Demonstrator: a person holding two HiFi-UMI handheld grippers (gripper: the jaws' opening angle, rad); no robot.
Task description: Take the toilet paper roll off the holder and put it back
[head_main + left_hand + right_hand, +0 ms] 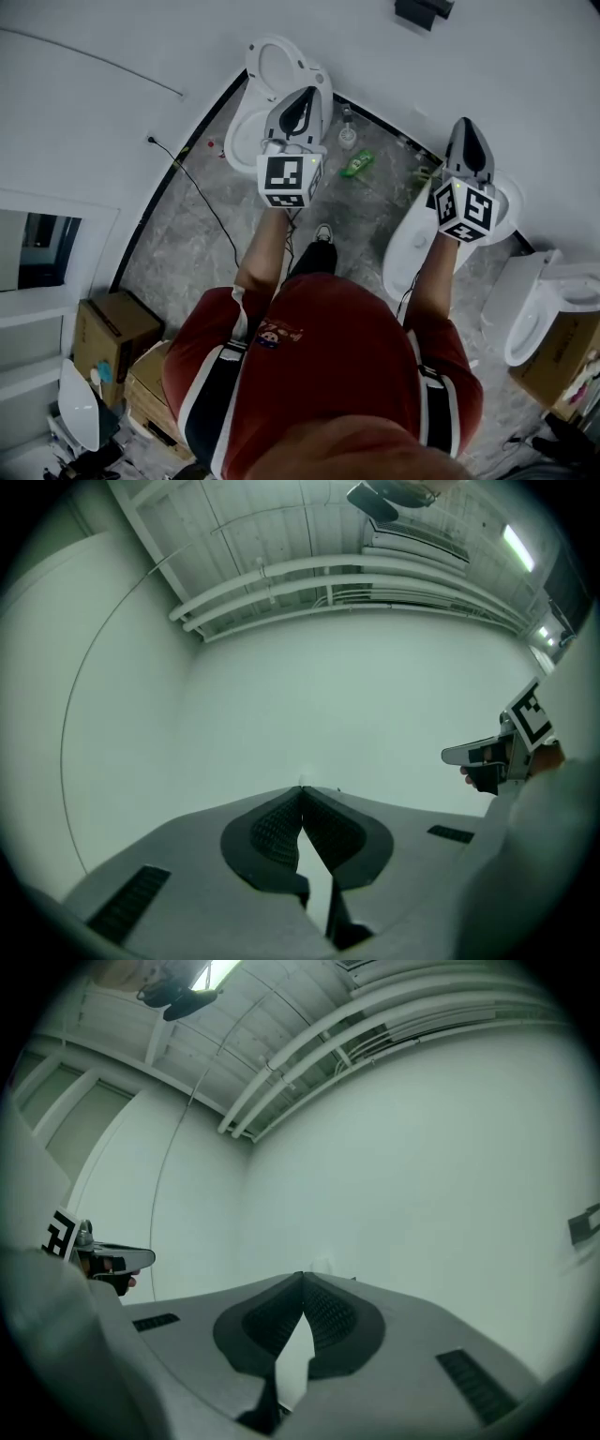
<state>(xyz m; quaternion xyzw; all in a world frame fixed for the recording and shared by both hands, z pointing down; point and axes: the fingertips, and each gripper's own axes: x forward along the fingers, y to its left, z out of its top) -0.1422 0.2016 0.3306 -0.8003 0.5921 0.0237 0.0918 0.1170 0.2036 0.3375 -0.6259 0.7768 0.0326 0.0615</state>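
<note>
No toilet paper roll shows in any view. My left gripper [302, 98] is held up at chest height facing a plain white wall, its marker cube toward me. In the left gripper view my left gripper [301, 787] has its jaw tips touching and nothing between them. My right gripper [466, 127] is raised beside it on the right, and in the right gripper view the right gripper [302, 1275] is shut and empty too. Each sees the other from the side: the right gripper [487, 757] and the left gripper [112, 1260]. A small dark fixture [422, 11] sits on the wall far ahead.
Several white toilets stand on the grey floor: one [272, 70] ahead of the left gripper, one [412, 248] under the right arm, one [544, 305] at right. A green bottle [356, 165], a black cable [202, 192] and cardboard boxes [108, 328] lie around.
</note>
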